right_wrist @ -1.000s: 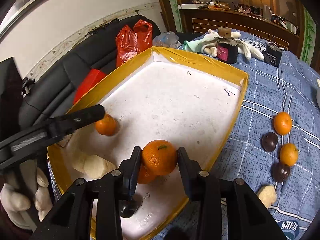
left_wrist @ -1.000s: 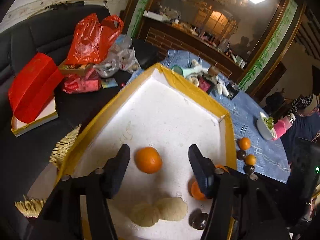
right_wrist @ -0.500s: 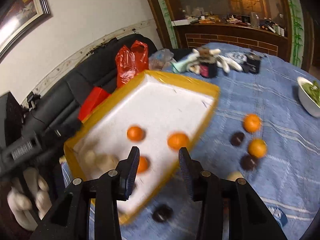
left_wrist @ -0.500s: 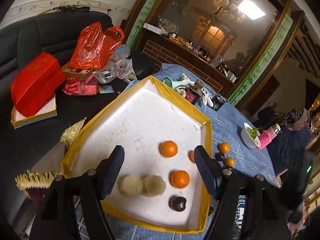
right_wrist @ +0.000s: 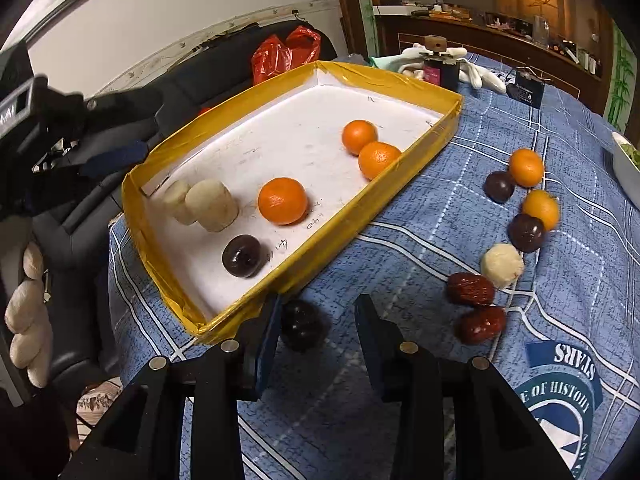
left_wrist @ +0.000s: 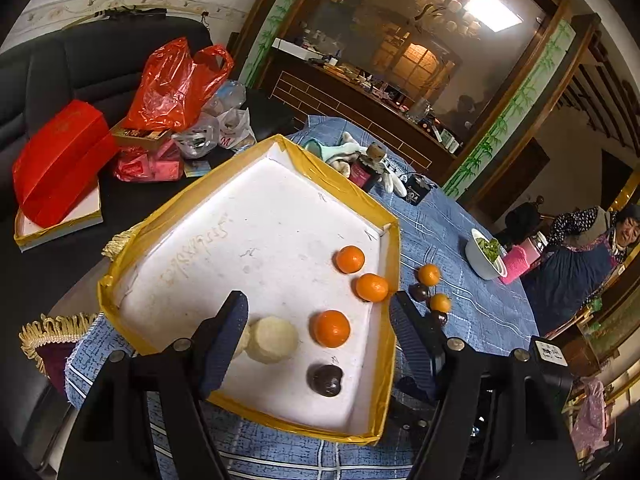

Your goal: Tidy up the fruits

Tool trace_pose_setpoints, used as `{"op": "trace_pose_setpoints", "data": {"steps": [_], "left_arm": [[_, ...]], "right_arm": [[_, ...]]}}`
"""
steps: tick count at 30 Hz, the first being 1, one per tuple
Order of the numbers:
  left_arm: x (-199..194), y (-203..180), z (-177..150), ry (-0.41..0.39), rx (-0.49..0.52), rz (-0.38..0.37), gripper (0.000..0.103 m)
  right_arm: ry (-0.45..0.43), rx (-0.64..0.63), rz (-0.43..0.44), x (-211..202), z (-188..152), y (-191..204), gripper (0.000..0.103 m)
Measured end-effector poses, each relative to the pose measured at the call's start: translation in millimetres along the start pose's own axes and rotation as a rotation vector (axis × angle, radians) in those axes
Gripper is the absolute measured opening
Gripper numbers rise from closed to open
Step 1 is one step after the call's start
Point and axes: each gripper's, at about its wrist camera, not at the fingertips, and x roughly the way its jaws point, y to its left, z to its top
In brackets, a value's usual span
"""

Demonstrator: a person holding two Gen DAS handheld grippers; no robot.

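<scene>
A white tray with a yellow taped rim (left_wrist: 384, 344) (right_wrist: 360, 208) holds three oranges (left_wrist: 331, 328) (right_wrist: 282, 201), two pale round pieces (left_wrist: 272, 340) and a dark fruit (left_wrist: 325, 379). My left gripper (left_wrist: 320, 312) hovers open over the tray's near end with nothing between its fingers. My right gripper (right_wrist: 320, 316) is over the blue tablecloth just outside the tray's near corner, its jaws closing slightly. A dark fruit (right_wrist: 302, 330) lies between them, close to the left finger and not pinched. Two more oranges (right_wrist: 526, 166), dark fruits (right_wrist: 526, 232), a pale ball (right_wrist: 502, 266) and two red dates (right_wrist: 470, 290) lie to the right.
Beyond the tray stand a small jar (right_wrist: 440, 68) and white gloves. A bowl of greens (left_wrist: 484, 254) is at the table's far right, with a person (left_wrist: 592, 248) behind it. Red bags (left_wrist: 172, 84) and a red box (left_wrist: 56, 168) lie on the black sofa to the left.
My right gripper let go of an orange in the tray and pulled back out over the cloth, above a dark fruit. My left gripper backed away from its orange and opened wider.
</scene>
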Motion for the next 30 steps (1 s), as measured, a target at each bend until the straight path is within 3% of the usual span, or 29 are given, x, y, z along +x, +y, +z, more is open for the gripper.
{"op": "trace_pose_setpoints", "data": {"steps": [15,19,24,27,30], "left_arm": [[8.0,-21.6,-7.8,0.035,0.047,-0.004,0.072],[10.7,-33.7,-11.0,0.046,0.077,-0.005,0.072],[16.3,-47.8,-14.8,0.067,0.118,-0.011,0.072],[22.3,-60.6,-19.0,0.084,0.156,-0.020,0.072],[34.5,-78.8,-26.6,0.111,0.206,-0.037,0.072]], "right_arm": [[0.017,-0.013,0.057,2.0,-14.8,6.8,0.042],[0.040,-0.014,0.112,5.6,-15.9,6.0,0.028],[0.023,0.020,0.144,-3.4,-18.1,0.5,0.027],[-0.041,0.076,0.120,-28.6,-19.3,-23.2,0.027],[-0.119,0.162,0.022,-58.5,-23.8,-66.0,0.027]]}}
